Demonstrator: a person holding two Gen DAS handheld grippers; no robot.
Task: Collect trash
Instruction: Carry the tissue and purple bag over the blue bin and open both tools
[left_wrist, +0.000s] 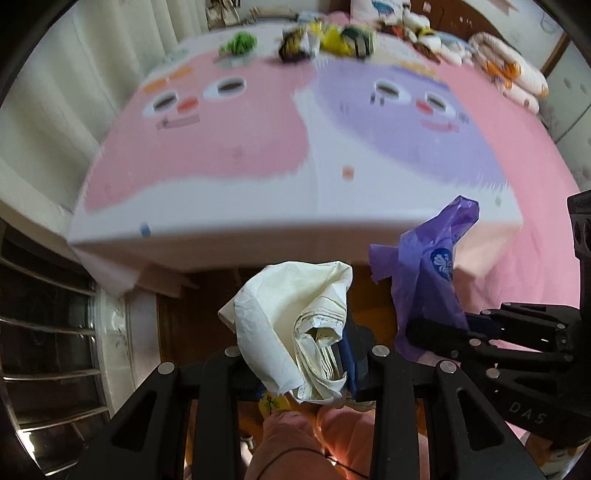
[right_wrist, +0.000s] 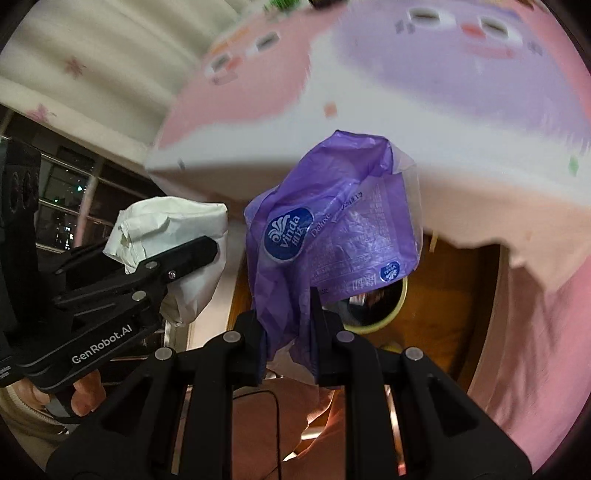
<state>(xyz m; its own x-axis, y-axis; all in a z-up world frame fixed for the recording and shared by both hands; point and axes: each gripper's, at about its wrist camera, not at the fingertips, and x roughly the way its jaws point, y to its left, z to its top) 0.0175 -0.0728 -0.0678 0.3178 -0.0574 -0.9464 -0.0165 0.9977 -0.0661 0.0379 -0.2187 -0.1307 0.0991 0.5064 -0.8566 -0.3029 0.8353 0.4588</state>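
Observation:
My left gripper (left_wrist: 306, 354) is shut on a crumpled white paper (left_wrist: 291, 314), held in the air past the foot of the bed. From the right wrist view the same left gripper (right_wrist: 207, 251) shows with the white paper (right_wrist: 173, 229) bulging around its fingers. My right gripper (right_wrist: 288, 325) is shut on a purple plastic tissue wrapper (right_wrist: 332, 221) with a blue Vinda logo. That wrapper (left_wrist: 432, 266) and the right gripper (left_wrist: 436, 332) appear at the right of the left wrist view. A pale-rimmed bin (right_wrist: 388, 310) sits on the wooden floor under the wrapper, partly hidden by it.
A bed with a pink, purple and white cartoon sheet (left_wrist: 258, 147) fills the view ahead. More wrappers and scraps (left_wrist: 325, 40) lie at its far end, with folded bedding (left_wrist: 509, 70) at the far right. A metal rail (left_wrist: 48, 325) stands left. The person's pink-clad legs (left_wrist: 295, 435) are below.

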